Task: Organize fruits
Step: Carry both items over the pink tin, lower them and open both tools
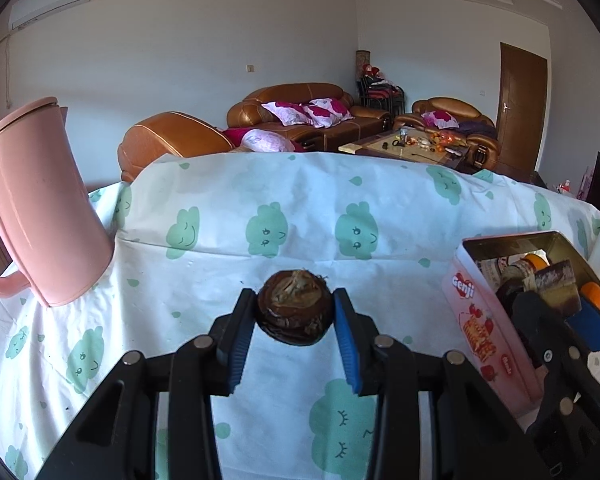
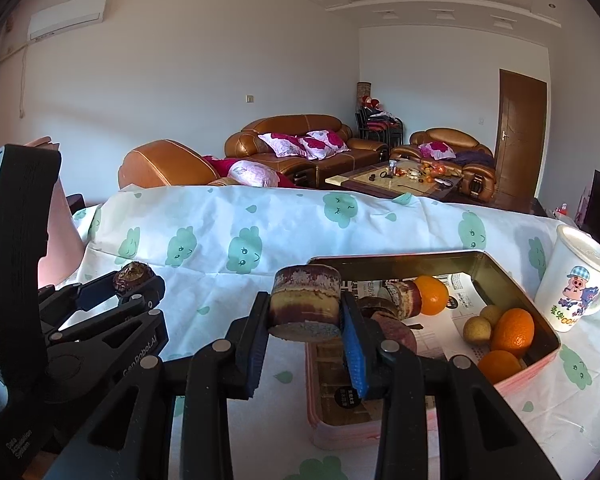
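Observation:
My left gripper [image 1: 295, 314] is shut on a dark brown water chestnut [image 1: 295, 312] and holds it above the cloth; it also shows in the right wrist view [image 2: 134, 276]. My right gripper [image 2: 305, 310] is shut on a short sugarcane piece [image 2: 305, 300], held over the left end of a pink tin box [image 2: 528, 372]. The box holds oranges [image 2: 514, 330], small brown fruits [image 2: 477, 329] and more sugarcane pieces [image 2: 404, 298]. The box also shows at the right of the left wrist view [image 1: 472, 308].
A pink jug [image 1: 40, 208] stands at the left of the cloud-print tablecloth [image 1: 300, 216]. A white cartoon mug [image 2: 576, 280] stands right of the box. Sofas and a coffee table lie beyond the table's far edge.

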`<move>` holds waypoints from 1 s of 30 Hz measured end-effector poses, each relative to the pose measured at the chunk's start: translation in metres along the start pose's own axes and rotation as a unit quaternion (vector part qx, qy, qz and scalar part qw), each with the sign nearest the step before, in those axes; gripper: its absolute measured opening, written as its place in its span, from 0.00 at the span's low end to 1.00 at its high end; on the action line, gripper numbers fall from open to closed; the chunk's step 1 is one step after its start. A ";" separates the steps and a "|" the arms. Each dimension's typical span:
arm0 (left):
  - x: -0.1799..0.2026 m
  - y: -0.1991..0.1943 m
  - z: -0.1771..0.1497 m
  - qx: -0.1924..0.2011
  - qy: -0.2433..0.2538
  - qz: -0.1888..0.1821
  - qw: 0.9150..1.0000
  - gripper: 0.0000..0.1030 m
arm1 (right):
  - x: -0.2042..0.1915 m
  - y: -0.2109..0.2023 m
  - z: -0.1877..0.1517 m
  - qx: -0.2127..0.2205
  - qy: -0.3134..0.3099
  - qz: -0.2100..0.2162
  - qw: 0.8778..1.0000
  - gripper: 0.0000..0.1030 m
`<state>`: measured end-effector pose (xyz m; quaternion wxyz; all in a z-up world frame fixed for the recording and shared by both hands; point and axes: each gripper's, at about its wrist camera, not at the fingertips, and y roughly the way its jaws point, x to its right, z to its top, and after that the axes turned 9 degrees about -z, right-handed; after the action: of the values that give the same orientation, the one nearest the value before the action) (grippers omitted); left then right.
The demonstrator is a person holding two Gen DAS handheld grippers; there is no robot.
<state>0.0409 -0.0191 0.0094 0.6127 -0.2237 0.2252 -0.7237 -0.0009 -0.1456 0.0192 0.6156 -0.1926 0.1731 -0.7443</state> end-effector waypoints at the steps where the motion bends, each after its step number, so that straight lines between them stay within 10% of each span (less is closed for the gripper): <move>1: 0.004 -0.002 -0.001 0.001 0.003 -0.003 1.000 0.39 | 0.003 -0.002 -0.001 0.001 -0.002 -0.001 1.000 0.35; 30: 0.121 -0.020 -0.008 0.025 0.067 -0.089 0.993 0.40 | 0.119 -0.011 -0.008 0.007 0.037 -0.073 0.997 0.36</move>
<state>0.0025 -0.1357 0.0207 0.5348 -0.1783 0.2273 -0.7941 -0.0339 -0.2601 0.0266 0.5543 -0.1721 0.1762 -0.7950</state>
